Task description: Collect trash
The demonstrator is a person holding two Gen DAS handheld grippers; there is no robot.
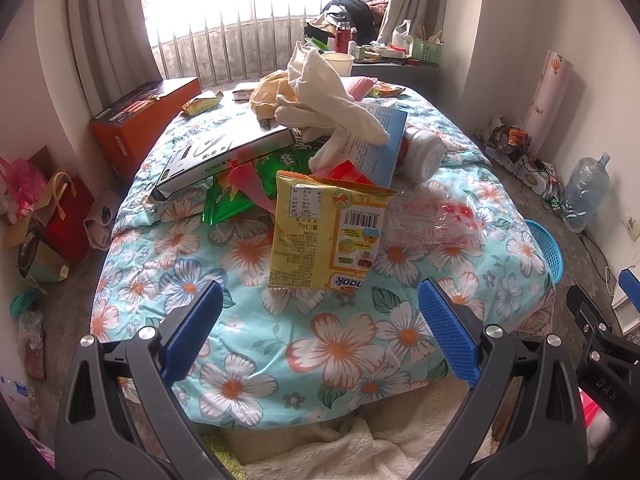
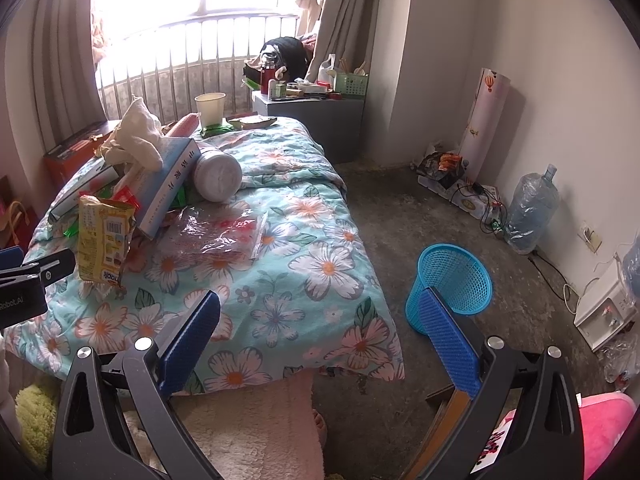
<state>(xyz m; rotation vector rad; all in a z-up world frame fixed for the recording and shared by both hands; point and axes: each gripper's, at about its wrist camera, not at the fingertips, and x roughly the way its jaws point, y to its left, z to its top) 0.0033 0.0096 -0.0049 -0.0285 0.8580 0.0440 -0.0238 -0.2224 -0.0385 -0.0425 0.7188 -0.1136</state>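
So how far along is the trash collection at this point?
Nothing looks collected: the blue mesh bin on the floor shows no trash inside. Nothing is in hand; the left gripper and right gripper are both open. The yellow snack wrapper, green wrapper and clear plastic bag lie on the floral bedspread.

- The right gripper (image 2: 320,324) hangs with jaws wide apart and nothing between them, over the floral quilt (image 2: 304,248).
- A blue mesh wastebasket (image 2: 456,280) stands on the floor beside the bed.
- A yellow snack packet (image 2: 105,236) leans against a blue book (image 2: 168,184), apparently touching.
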